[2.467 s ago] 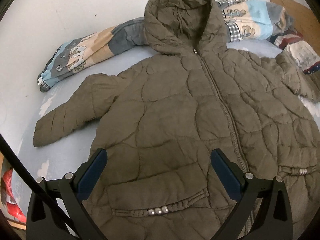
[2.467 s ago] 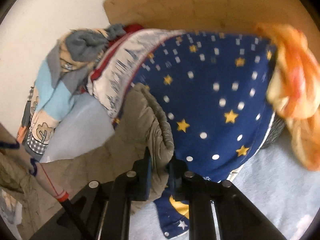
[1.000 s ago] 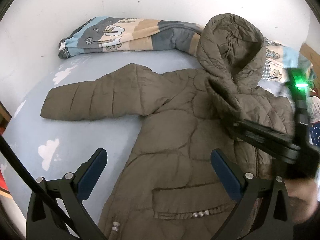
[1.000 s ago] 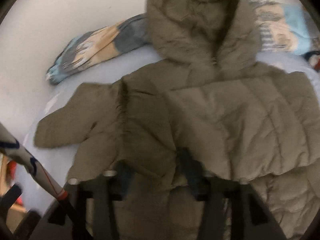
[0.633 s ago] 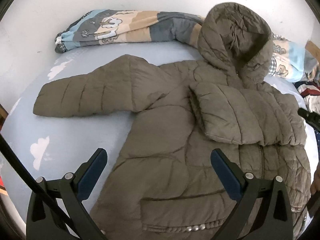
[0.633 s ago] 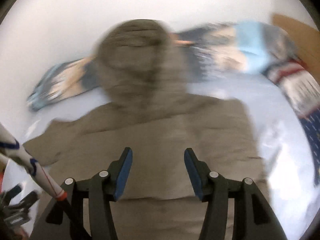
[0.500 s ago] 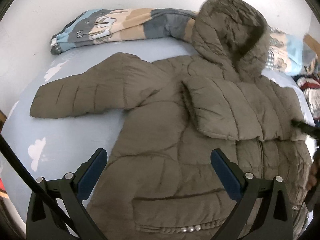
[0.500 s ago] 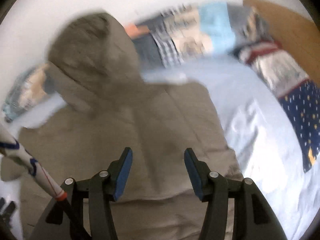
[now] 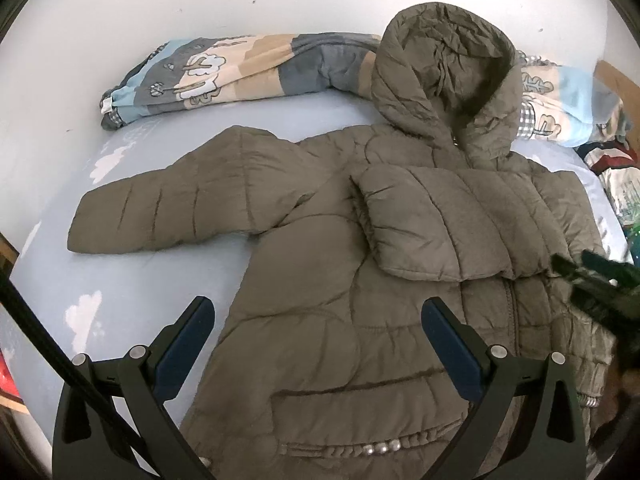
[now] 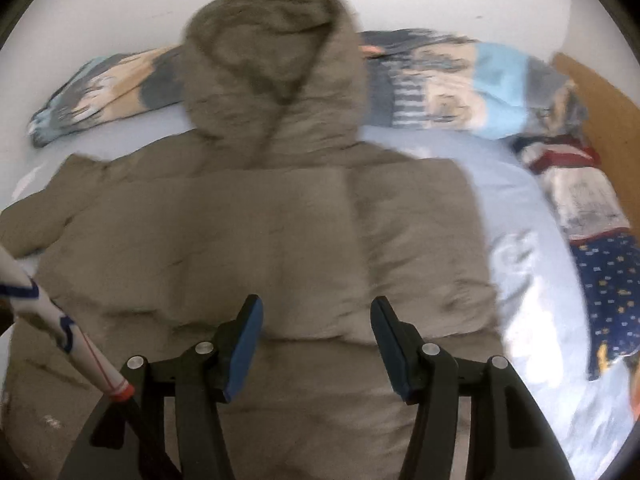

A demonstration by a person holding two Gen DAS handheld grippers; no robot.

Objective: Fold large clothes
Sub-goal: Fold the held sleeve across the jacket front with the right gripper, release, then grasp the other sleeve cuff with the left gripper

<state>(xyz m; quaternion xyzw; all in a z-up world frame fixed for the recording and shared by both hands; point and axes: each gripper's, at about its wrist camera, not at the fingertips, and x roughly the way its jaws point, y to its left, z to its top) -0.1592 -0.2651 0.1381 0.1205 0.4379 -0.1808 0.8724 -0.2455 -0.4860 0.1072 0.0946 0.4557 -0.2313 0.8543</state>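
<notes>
An olive padded hooded coat (image 9: pixel 320 300) lies face up on a pale blue sheet (image 9: pixel 132 280). Its hood (image 9: pixel 444 80) rests against the rolled quilt. One sleeve (image 9: pixel 168 212) stretches out to the left. The other sleeve (image 9: pixel 440 224) lies folded across the chest. My left gripper (image 9: pixel 316 320) hovers open above the coat's lower front, with nothing between its fingers. My right gripper (image 10: pixel 317 312) is open over the coat (image 10: pixel 240 220) just below the folded sleeve, gripping nothing. Its black body (image 9: pixel 600 284) shows at the right edge of the left wrist view. The right wrist view is blurred.
A rolled patterned quilt (image 9: pixel 224 72) runs along the white wall behind the hood. To the right lie a red-and-white cloth (image 10: pixel 568 168) and a navy star-print cloth (image 10: pixel 612 280), beside a wooden board (image 10: pixel 600 92). Bare sheet (image 10: pixel 520 260) lies between the coat and these.
The right gripper carried the sleeve across the chest, let it go and opened. It then swung back to the coat's right side. The sleeve stays folded over the front.
</notes>
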